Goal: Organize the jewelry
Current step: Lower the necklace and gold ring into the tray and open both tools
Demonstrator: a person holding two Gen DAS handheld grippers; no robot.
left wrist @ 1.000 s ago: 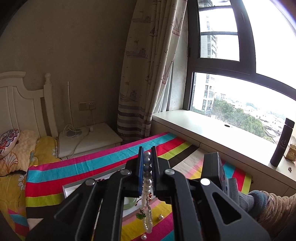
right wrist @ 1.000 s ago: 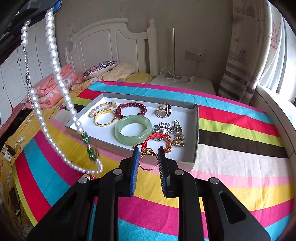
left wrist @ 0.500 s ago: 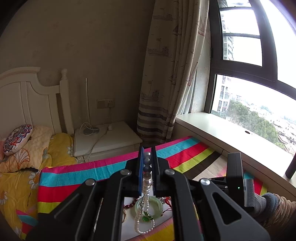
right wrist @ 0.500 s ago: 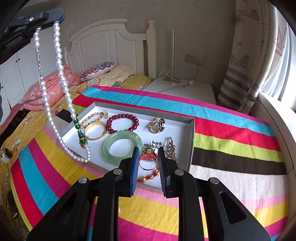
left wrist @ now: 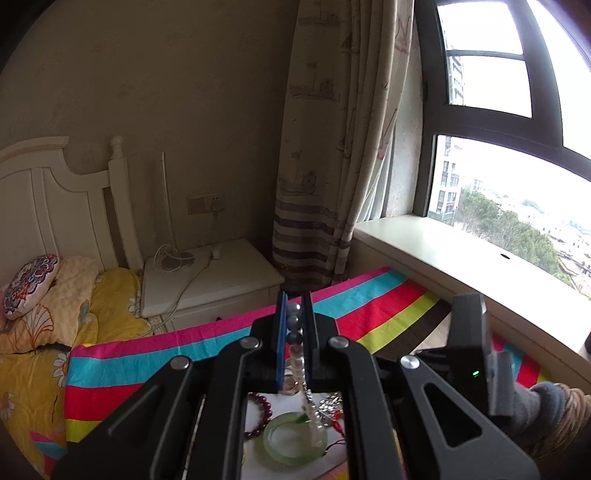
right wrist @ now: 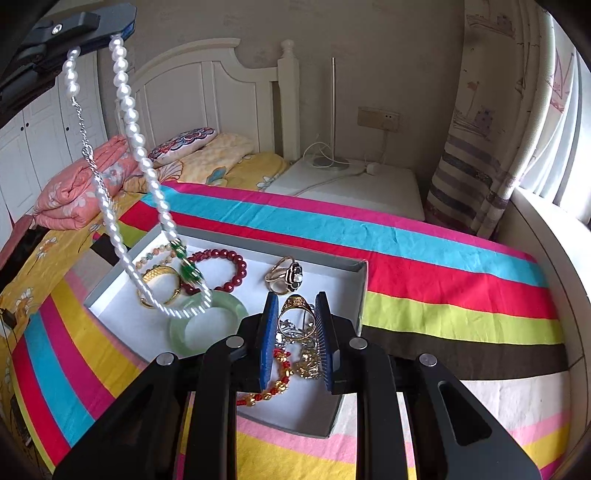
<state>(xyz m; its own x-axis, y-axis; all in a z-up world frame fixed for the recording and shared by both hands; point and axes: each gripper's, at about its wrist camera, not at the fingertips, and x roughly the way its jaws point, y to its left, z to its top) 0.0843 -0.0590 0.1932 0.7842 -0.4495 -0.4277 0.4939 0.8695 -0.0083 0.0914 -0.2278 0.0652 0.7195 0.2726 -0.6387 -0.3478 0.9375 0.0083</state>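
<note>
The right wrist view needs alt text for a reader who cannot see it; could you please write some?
The right gripper grips a gold ring between its fingers above a white tray of bracelets and rings on a striped bedspread. At upper left, the left gripper dangles a pearl necklace over the tray.

Black tongs with blue pads (silver screws on the arms).

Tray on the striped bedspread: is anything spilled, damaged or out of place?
Nothing stands out. The bracelets and rings lie inside the white tray; the pearl necklace hangs from the left tongs, and the right tongs hold a gold ring.
</note>
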